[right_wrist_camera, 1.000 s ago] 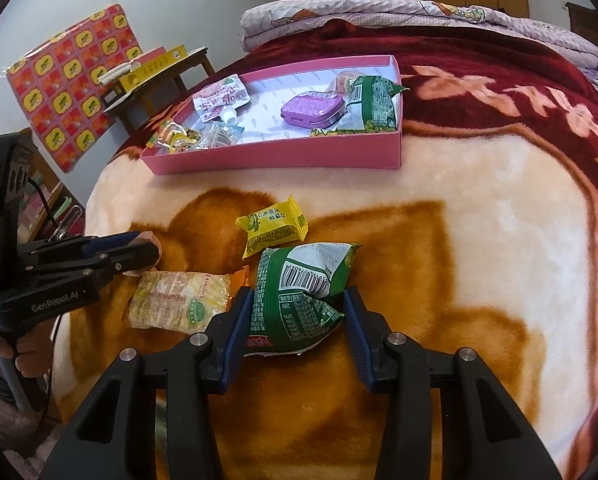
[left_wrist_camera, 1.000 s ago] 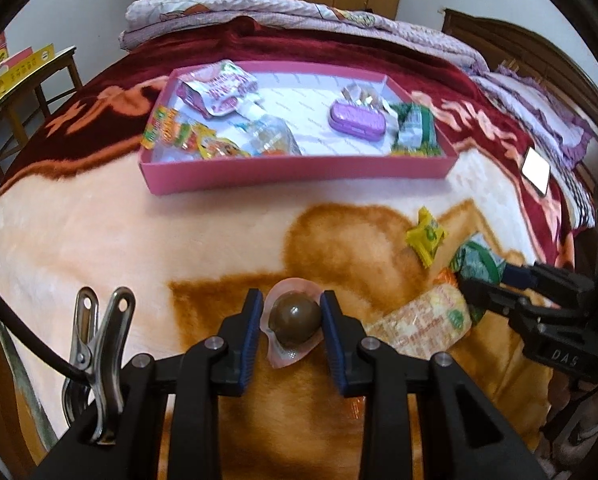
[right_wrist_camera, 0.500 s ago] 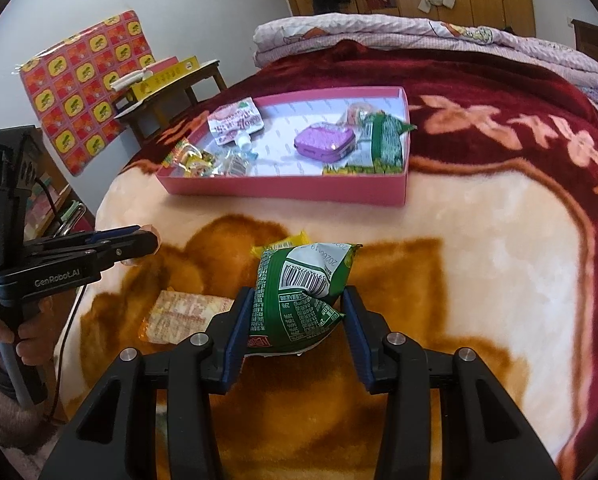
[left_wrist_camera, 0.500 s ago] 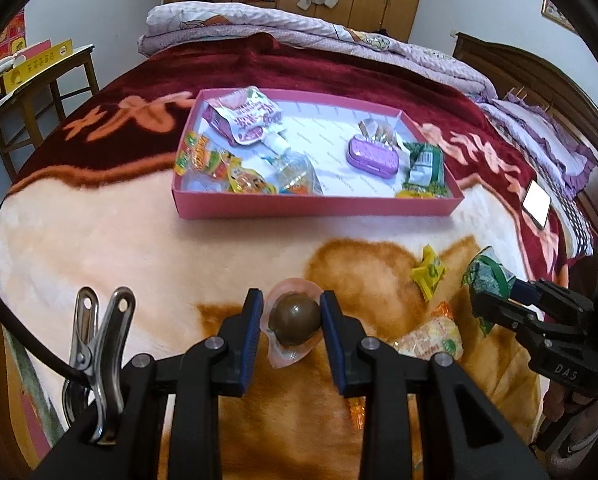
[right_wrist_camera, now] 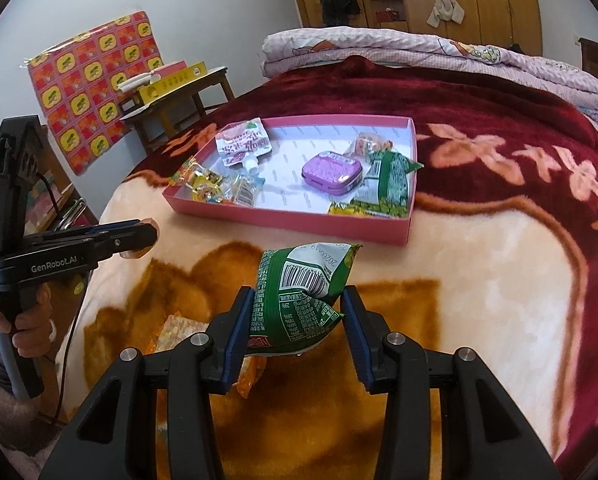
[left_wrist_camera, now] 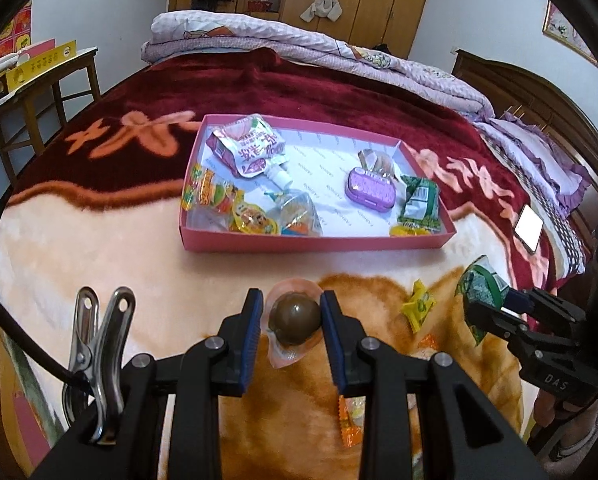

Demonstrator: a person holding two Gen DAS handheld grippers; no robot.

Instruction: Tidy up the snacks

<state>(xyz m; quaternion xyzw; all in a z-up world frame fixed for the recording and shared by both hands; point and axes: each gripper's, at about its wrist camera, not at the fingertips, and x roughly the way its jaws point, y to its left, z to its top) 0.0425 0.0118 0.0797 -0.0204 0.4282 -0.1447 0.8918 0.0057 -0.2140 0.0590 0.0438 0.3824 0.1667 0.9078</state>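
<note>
- Both hands have come up off the bed (left_wrist_camera: pixel 99 248) since a second ago. The blanket and the loose snacks sit lower in both wrist views now, and the pink tray (left_wrist_camera: pixel 311 245) shows more of its inside.
- Left tongs (left_wrist_camera: pixel 292 316) are clamped on the brown ball candy (left_wrist_camera: pixel 295 317) in its clear pinkish wrapper, carried clear of the blanket.
- Right tongs (right_wrist_camera: pixel 297 312) are clamped on the green snack packet (right_wrist_camera: pixel 299 300), also lifted. Same grip as before, no slipping that I can see.
- So I'd say both picks are done and it's the carry to the tray next. The yellow candy (left_wrist_camera: pixel 419 307) and orange-edged packet (left_wrist_camera: pixel 351 420) are left on the bed for later.
- Green packet's long axis runs roughly along the tongs, its top edge pointing ahead toward the tray and tipped a bit right. It's pinched across its short width.
- The ball is round, so no real axis. Its wrapper tail hangs down toward the camera.
</note>
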